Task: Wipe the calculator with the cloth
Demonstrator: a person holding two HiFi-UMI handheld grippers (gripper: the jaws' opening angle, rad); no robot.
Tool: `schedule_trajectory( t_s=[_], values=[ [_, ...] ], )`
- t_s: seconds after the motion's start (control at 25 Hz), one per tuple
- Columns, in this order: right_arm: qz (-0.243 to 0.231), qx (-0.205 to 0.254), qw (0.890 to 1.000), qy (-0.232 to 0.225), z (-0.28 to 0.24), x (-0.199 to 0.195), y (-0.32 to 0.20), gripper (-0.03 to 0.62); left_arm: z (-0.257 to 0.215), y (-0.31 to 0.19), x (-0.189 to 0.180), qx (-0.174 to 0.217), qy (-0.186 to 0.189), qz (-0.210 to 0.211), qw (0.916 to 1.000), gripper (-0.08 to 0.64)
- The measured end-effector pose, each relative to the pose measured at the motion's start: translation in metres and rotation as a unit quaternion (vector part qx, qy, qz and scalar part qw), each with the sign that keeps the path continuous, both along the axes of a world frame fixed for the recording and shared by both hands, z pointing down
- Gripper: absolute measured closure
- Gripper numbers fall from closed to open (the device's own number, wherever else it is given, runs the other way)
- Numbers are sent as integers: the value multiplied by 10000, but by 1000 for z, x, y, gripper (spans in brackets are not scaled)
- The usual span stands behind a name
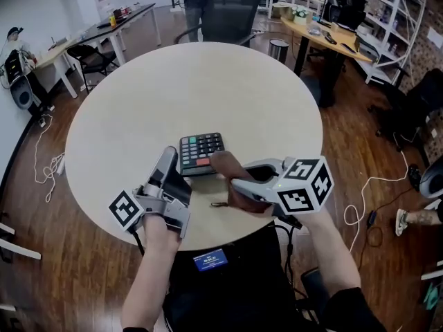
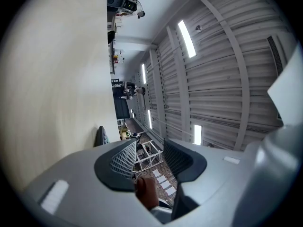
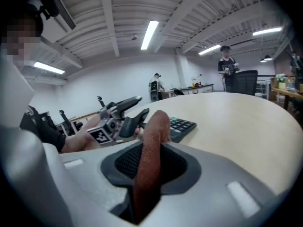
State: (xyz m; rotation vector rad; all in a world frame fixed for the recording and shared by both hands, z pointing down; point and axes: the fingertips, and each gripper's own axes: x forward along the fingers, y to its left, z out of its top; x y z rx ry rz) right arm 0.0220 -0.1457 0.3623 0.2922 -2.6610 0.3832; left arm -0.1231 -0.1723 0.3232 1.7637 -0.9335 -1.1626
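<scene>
Right gripper (image 3: 150,161) pinching brown cloth (image 3: 152,131) at calculator's (image 1: 201,152) right near corner, left gripper (image 2: 147,156) beside calculator's left edge, jaws spread, empty

Counts:
- 1 calculator (image 1: 201,152), toward the near edge of the tabletop (image 1: 194,88)
- 1 cloth (image 1: 225,164)
- 2 grippers: left gripper (image 1: 168,156) and right gripper (image 1: 235,184), each with 2 fingers and 1 marker cube
- 1 round tabletop
- 1 office chair (image 1: 228,16) past the far edge
- 1 bin (image 1: 278,50) on the floor
- 2 background people: person by the chair (image 3: 227,70) and person farther off (image 3: 155,86)
</scene>
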Motion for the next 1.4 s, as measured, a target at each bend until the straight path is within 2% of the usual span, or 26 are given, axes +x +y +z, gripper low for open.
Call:
schedule_trajectory(
  t_s=[0.12,0.16,0.24,0.32,0.4,0.44,0.52,0.6,0.68,0.8,0.92,1.08,1.16,1.24,1.32,1.4],
  values=[
    [-661,7,9973,-335,-16,-3,29,493,-1,0,0,13,56,-1,10000,393],
    [-675,69,9968,-434,-24,-2,25,492,-2,1,-1,13,103,-9,9999,393],
    [-217,428,9983,-343,-34,6,-14,492,-2,1,-1,-15,230,-1,9997,393],
    [599,1079,9920,248,-33,16,-78,492,1,1,2,-64,317,30,9995,393],
    [1113,1660,9740,1067,-20,17,-137,492,4,-1,6,-105,364,1,9993,393],
    [1132,1786,9673,1401,-11,11,-157,492,6,-3,7,-129,407,-42,9991,393],
    [903,1822,9612,1866,7,-11,-180,492,10,-8,3,-203,563,-140,9981,400],
    [629,1800,9577,2155,20,-30,-190,492,12,-18,-9,-303,723,-247,9966,407],
    [462,1662,9589,2254,28,-37,-195,492,14,-34,-27,-417,785,-421,9951,407],
    [433,1074,9716,2062,33,-37,-195,492,18,-68,-63,-558,936,-660,9918,405],
    [395,368,9847,1656,30,-39,-189,492,16,-112,-96,-642,1168,-805,9878,405],
    [273,-153,9941,1043,40,-34,-156,492,21,-140,-110,-620,821,-809,9914,406],
    [311,-202,9958,836,35,-30,-153,492,20,-140,-100,-702,603,-502,9944,405],
    [570,-117,9960,676,24,-25,-169,492,19,-131,-88,-830,393,-91,9957,405],
    [970,107,9935,592,15,-18,-190,492,20,-112,-79,-850,369,140,9956,410],
    [1224,259,9904,581,15,-14,-205,492,24,-90,-68,-793,415,181,9958,410]
  ],
)
